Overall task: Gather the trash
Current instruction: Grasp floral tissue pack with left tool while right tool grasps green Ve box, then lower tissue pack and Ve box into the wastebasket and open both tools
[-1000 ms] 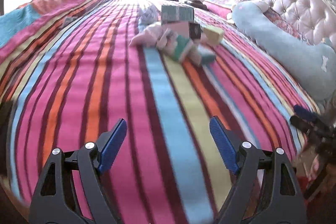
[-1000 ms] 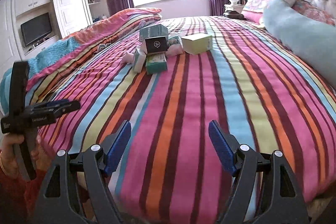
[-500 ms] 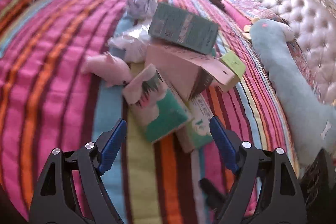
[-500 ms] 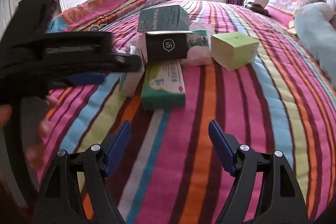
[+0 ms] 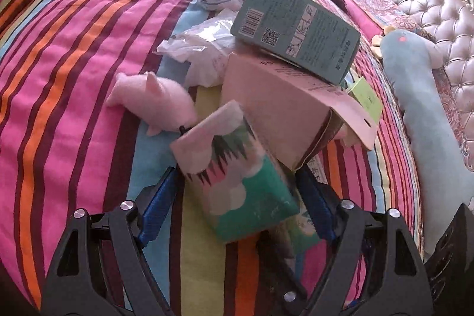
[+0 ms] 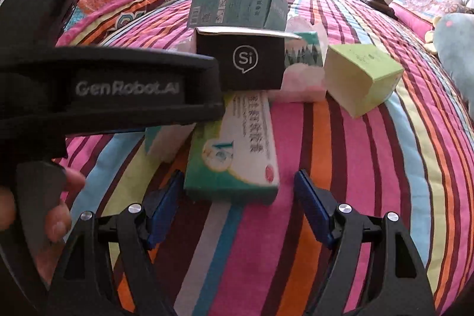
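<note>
Striped bed [image 5: 74,55]: trash boxes heaped mid-bed for collection; left hand-held gripper [image 5: 237,191], jaws just narrowing, straddled the green tissue pack [image 5: 237,171]; right hand-held gripper [image 6: 238,191] half-open, empty.

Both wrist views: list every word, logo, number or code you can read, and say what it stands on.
"Si", in a speech-bubble ring: front of the black box.
"GenRobot.AI": side of the left gripper, seen from the right wrist.
Dark green box: barcode, QR code and small print, unreadable.
Green and white carton: Chinese characters, too blurred to read.
Yellow-green box: faint marks, unreadable.
</note>
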Action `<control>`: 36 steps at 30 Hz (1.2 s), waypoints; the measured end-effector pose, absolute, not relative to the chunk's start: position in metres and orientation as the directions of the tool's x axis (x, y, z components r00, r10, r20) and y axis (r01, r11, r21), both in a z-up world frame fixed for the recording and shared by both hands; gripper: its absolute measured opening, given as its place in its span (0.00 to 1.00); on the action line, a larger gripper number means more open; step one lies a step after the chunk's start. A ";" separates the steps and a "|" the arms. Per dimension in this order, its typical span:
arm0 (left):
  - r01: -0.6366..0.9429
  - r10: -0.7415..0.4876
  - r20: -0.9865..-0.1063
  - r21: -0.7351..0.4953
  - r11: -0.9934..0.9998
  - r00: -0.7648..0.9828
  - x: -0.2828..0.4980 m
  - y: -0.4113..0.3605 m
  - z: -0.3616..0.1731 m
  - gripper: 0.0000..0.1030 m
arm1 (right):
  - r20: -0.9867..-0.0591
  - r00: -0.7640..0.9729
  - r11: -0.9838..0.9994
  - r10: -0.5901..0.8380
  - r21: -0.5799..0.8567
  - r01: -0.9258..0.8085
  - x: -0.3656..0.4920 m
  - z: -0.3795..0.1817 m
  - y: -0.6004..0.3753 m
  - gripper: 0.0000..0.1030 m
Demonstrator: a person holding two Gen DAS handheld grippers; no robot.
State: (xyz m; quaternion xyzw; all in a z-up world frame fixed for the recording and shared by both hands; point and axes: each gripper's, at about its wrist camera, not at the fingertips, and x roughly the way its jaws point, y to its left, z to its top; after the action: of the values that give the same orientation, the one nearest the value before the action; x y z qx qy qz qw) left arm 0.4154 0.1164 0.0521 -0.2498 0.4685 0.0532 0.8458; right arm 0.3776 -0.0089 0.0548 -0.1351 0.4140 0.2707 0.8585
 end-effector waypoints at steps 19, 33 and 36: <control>-0.113 -0.163 -0.690 -0.336 0.935 0.705 0.276 0.124 0.067 0.55 | -0.729 0.517 0.840 0.449 0.147 -0.521 0.301 0.067 -0.099 0.50; 0.061 -0.272 -0.645 -0.330 0.942 0.714 0.058 0.064 0.071 0.55 | -0.640 0.459 0.761 0.616 0.332 -0.558 0.115 0.087 -0.179 0.50; 0.078 -0.265 -0.696 -0.289 0.954 0.668 0.003 0.044 0.050 0.55 | -0.688 0.398 0.754 0.607 0.340 -0.562 0.073 0.067 -0.184 0.50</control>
State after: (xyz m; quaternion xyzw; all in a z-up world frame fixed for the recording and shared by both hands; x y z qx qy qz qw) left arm 0.0027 0.0445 0.0504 -0.1181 0.3965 -0.0946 0.9055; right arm 0.0730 -0.1840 0.0668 0.0268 0.4229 0.3496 0.8356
